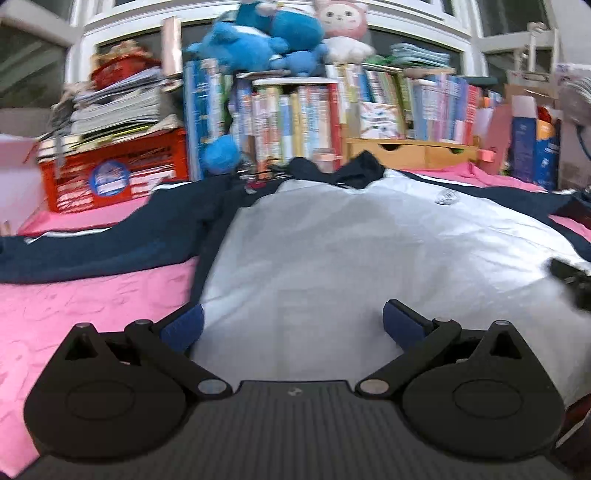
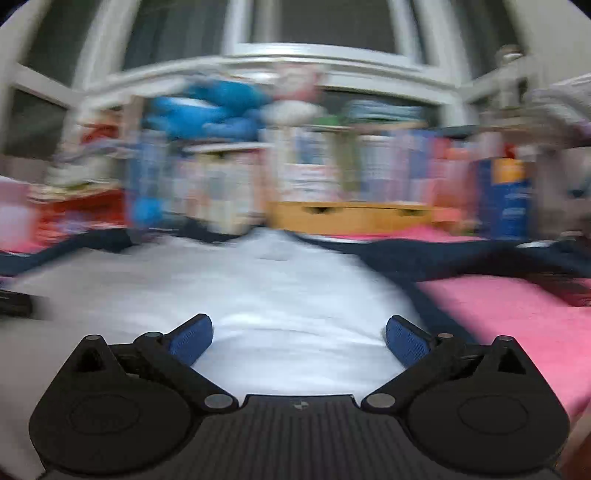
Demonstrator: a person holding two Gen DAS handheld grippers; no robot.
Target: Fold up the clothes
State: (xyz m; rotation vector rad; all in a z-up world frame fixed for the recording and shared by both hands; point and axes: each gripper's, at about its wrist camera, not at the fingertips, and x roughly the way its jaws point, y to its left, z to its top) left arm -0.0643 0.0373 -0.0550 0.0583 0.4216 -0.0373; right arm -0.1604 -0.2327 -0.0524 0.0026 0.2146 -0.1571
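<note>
A white shirt with navy sleeves and collar point(image 1: 332, 240) lies spread flat on a pink sheet point(image 1: 92, 306). My left gripper point(image 1: 293, 325) is open and empty, low over the shirt's near left part, its left pad by the body's left edge. The right wrist view is blurred; there the shirt point(image 2: 240, 288) fills the middle and my right gripper point(image 2: 299, 339) is open and empty over its near right part. The right gripper also shows as a dark shape at the right edge of the left wrist view point(image 1: 572, 280).
Behind the shirt stand rows of books point(image 1: 314, 122), a red crate point(image 1: 110, 177) with stacked papers, a wooden drawer box point(image 1: 410, 151) and blue and pink plush toys point(image 1: 266, 33). Pink sheet point(image 2: 524, 317) lies bare on both sides of the shirt.
</note>
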